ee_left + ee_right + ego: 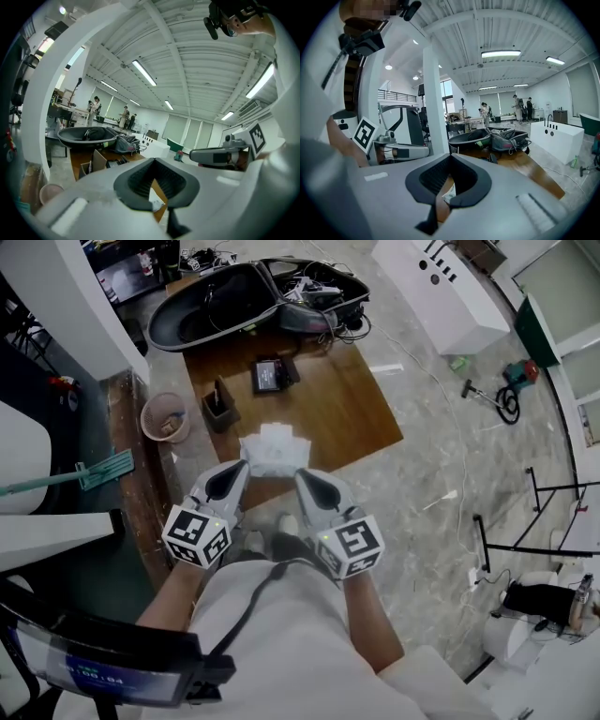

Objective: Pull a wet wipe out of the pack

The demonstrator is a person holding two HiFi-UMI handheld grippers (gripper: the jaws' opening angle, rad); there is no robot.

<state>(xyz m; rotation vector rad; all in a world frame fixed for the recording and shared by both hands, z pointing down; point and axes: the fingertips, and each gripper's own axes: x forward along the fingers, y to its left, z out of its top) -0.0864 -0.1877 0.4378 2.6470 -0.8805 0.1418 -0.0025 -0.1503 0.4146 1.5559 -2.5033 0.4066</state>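
Observation:
The white wet wipe pack point(275, 448) lies on the near end of the brown wooden table point(356, 409). Both grippers hover just short of it, close to the person's body and pointing at it. My left gripper point(242, 469) is at the pack's near left, jaws shut and holding nothing. My right gripper point(302, 474) is at the pack's near right, also shut and empty. In the left gripper view a sliver of the pack point(157, 205) shows through the loop of the closed jaws. The right gripper view shows a similar sliver of the pack point(449, 196).
An open black case point(234, 301) full of cables fills the table's far end. A dark device point(272, 375) and a small box of tools point(218, 407) sit mid-table. A round bin point(166, 417) and a mop point(94, 472) are on the floor at left. A white cabinet point(441, 292) stands at far right.

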